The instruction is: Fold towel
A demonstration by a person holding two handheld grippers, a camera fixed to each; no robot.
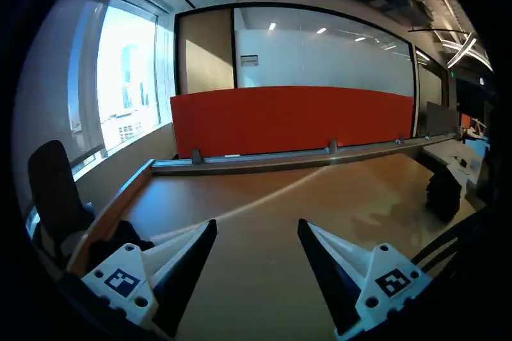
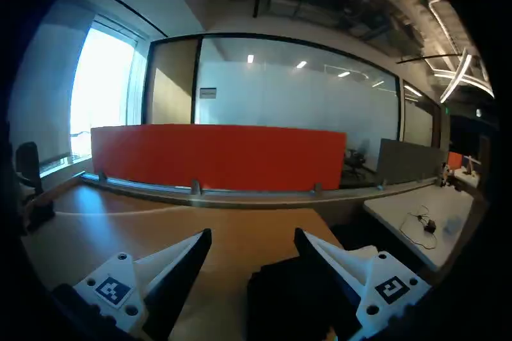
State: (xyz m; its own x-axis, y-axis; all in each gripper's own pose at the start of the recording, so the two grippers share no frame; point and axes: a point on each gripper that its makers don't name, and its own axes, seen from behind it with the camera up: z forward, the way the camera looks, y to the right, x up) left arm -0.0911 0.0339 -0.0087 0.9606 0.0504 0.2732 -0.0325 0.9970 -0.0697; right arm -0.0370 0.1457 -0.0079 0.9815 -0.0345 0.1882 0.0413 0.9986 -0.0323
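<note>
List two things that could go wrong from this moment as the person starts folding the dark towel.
1. The dark towel lies near the wooden desk's edge, below the open right gripper; a push might slide it off.
2. It looks stacked in layers and shadowed, so the gripper may pinch several layers rather than one corner.
</note>
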